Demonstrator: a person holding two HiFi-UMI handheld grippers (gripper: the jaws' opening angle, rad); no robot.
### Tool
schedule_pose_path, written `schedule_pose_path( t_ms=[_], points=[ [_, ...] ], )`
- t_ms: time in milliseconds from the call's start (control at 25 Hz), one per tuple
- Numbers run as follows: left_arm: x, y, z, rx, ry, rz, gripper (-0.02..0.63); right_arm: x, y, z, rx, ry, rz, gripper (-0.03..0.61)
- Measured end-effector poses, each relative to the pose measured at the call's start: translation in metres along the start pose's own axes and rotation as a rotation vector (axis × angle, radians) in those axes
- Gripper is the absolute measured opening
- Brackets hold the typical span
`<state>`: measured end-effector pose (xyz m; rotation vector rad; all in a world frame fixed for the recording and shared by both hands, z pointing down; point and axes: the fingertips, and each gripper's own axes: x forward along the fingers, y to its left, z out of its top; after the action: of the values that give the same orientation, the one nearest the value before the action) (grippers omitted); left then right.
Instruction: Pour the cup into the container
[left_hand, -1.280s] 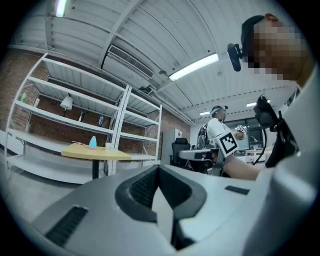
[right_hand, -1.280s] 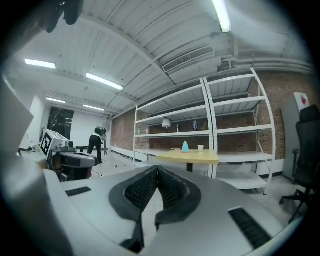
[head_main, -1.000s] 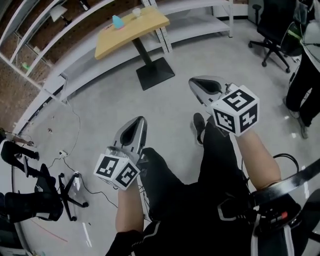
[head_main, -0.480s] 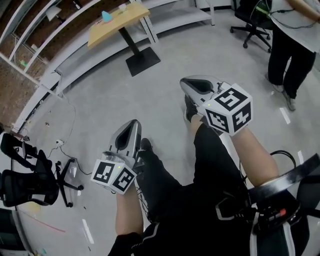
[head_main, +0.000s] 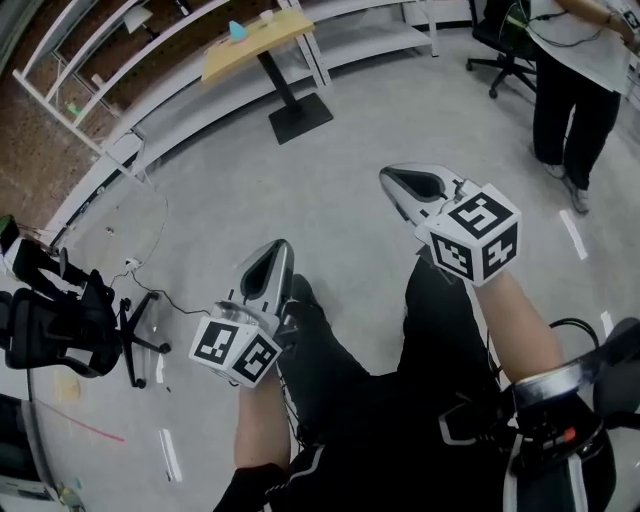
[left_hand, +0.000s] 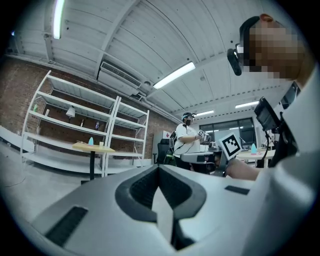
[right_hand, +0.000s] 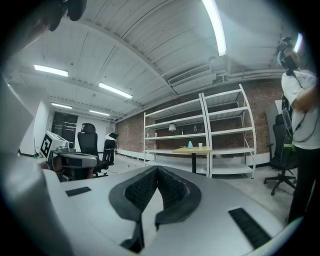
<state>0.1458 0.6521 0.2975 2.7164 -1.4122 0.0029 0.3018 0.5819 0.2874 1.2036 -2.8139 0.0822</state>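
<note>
A small white cup (head_main: 266, 17) and a teal container (head_main: 236, 30) stand on a wooden pedestal table (head_main: 262, 42) far off at the top of the head view. Both also show small in the left gripper view, cup (left_hand: 101, 144) beside container (left_hand: 90, 141), and in the right gripper view, cup (right_hand: 200, 145) beside container (right_hand: 190, 144). My left gripper (head_main: 279, 248) and right gripper (head_main: 392, 177) hang over the person's legs, both shut and holding nothing. Their jaws meet in the gripper views, left gripper (left_hand: 159, 168) and right gripper (right_hand: 158, 169).
White shelving (head_main: 150, 55) runs behind the table. A black office chair (head_main: 55, 325) and floor cables (head_main: 150, 290) lie at the left. A standing person (head_main: 570, 70) and another chair (head_main: 500, 35) are at the top right. Grey floor (head_main: 330, 170) lies between me and the table.
The head view has swung, so the table now sits smaller and higher in frame and the standing person has come further in. Both grippers stay shut above the legs.
</note>
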Motion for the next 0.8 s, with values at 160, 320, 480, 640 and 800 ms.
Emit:
schedule_pose_path(
  t_ms=[160,320,480,640,800],
  points=[
    [-0.025,-0.016,-0.001,-0.004,-0.006,0.010,-0.006,-0.023,0.020,-0.001,-0.001,-0.005,-0.003,0.002],
    [-0.041,-0.020,0.008,-0.011,-0.035,0.026,-0.006,-0.034,0.030,0.005,-0.006,-0.013,-0.006,0.002],
    [-0.053,-0.026,0.006,-0.015,-0.034,0.032,-0.006,-0.041,0.043,0.002,-0.028,0.007,-0.001,0.002],
    [-0.053,-0.020,0.001,-0.023,-0.023,0.034,-0.006,-0.045,0.049,0.006,-0.017,-0.007,-0.007,0.002],
    [-0.057,-0.016,0.003,-0.026,-0.027,0.032,-0.006,-0.047,0.052,0.009,-0.032,-0.006,-0.013,0.002]
  ],
)
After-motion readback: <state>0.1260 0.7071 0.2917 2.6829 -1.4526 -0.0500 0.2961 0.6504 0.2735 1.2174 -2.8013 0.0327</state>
